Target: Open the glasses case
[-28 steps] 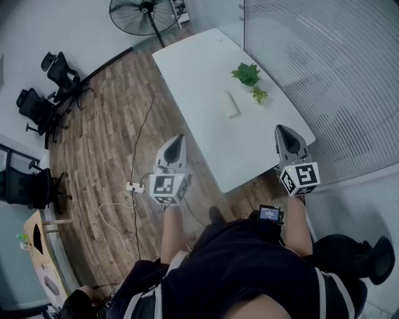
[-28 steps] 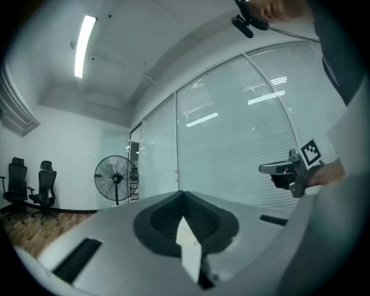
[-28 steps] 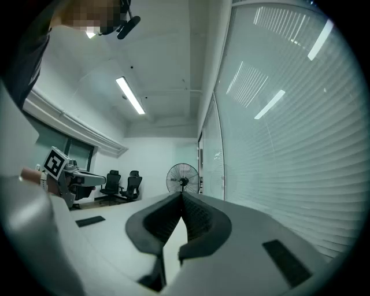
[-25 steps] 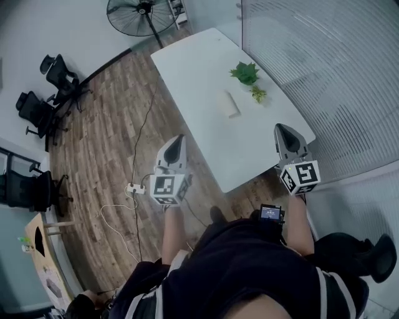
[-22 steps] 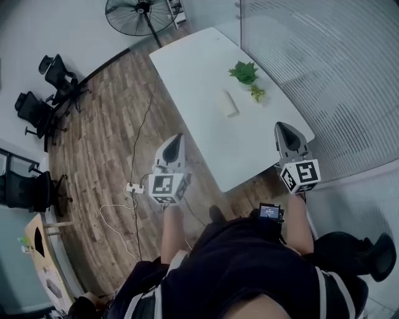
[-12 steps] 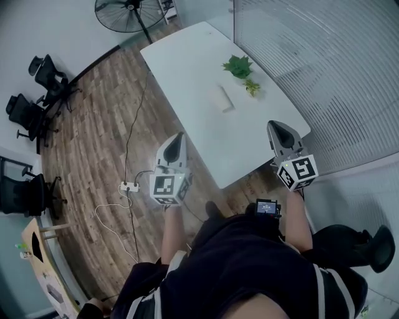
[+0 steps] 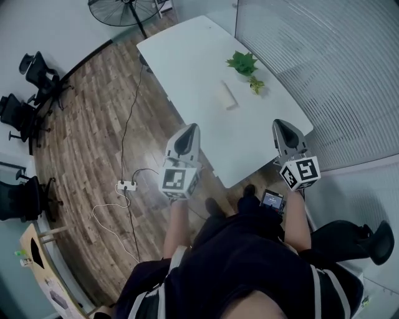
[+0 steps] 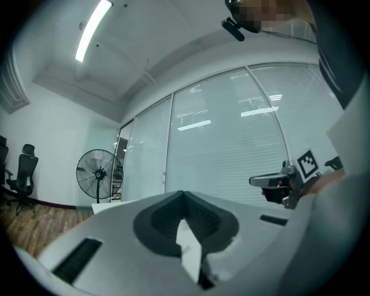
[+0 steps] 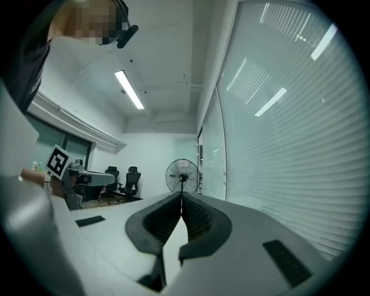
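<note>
The glasses case point(image 7: 225, 95) is a pale oblong box, lying closed in the middle of the white table point(image 7: 187, 56); only the head view shows it. My left gripper point(image 7: 189, 128) hovers at the table's near left edge, well short of the case, its jaws shut and empty. My right gripper point(image 7: 280, 124) hangs over the table's near right corner, also shut with nothing in it. In the left gripper view the left gripper point(image 8: 184, 193) has its tips meeting, and the right gripper point(image 8: 276, 181) shows at the right. The right gripper point(image 9: 181, 195) is likewise shut in its own view.
Two small green plants point(image 7: 243, 62) point(image 7: 256, 84) stand on the table beyond the case, next to a glass wall with blinds point(image 7: 324, 68). A standing fan point(image 7: 118, 9) is at the table's far end. A power strip and cables point(image 7: 126, 185) lie on the wood floor; office chairs point(image 7: 31, 68) stand at left.
My left gripper has moved right, up to the table's near edge. The right gripper shifted slightly. Both stay shut, and the case has not moved on the table.
</note>
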`<state>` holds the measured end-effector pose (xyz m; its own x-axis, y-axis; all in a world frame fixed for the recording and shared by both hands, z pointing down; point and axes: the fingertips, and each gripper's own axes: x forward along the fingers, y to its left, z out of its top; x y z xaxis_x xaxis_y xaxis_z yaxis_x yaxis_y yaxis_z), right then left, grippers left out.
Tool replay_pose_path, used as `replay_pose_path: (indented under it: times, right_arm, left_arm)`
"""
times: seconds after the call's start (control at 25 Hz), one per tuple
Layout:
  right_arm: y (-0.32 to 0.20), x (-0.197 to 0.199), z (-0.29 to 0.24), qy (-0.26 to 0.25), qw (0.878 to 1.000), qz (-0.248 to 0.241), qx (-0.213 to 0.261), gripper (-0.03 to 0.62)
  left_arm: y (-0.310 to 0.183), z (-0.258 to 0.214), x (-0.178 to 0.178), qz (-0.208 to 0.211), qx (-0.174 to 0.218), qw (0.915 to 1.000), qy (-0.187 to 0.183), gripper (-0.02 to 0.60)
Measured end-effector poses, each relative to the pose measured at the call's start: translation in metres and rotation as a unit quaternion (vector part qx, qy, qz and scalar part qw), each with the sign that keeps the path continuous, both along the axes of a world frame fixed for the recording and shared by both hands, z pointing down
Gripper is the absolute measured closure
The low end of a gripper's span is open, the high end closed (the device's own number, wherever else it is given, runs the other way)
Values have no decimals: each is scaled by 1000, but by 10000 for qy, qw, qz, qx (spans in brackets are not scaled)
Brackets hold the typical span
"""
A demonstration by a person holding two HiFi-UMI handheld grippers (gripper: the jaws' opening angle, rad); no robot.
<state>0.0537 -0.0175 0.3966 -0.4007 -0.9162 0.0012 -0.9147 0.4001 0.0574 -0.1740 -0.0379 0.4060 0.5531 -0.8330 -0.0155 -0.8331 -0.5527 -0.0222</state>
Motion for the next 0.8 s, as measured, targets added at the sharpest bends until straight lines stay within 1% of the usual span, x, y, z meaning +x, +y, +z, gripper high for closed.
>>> replay_pose_path:
  times: [0.08,0.2,0.24,0.36,0.48,0.56,0.64,0.8]
  right_arm:
    - [-7,13,5,-51,9999,81,-49,579]
    - [-23,29,7,-122,9999,49,-16,579]
    - [-32,36,7,-167,9999,13,15,579]
    - [-64,59,18,-259,9995,-147,43,579]
    - [-90,82,31,-384,9989,-270,-60,579]
    - [-102,94,30,-455,9984,-319,-67,579]
    - [-114,101,32,-466,9982,-383,-64,579]
    - [-135,101,41,-478,9974,-514,-146,579]
  left_arm:
    - [-12,0,5,-22,2,10000,-19,581]
    - [-31,3,20,-81,19,9999,-117,581]
    - [-39,4,26,-153,28,9998,-112,581]
    - [-69,11,50,-550,-2,9985,29,581]
    - [-87,19,78,-710,-58,9974,-139,581]
    - [-96,14,91,-760,-81,9968,-247,581]
    - [-106,11,95,-851,-62,9959,-305,581]
    - [-120,22,88,-1079,-222,9932,-372,581]
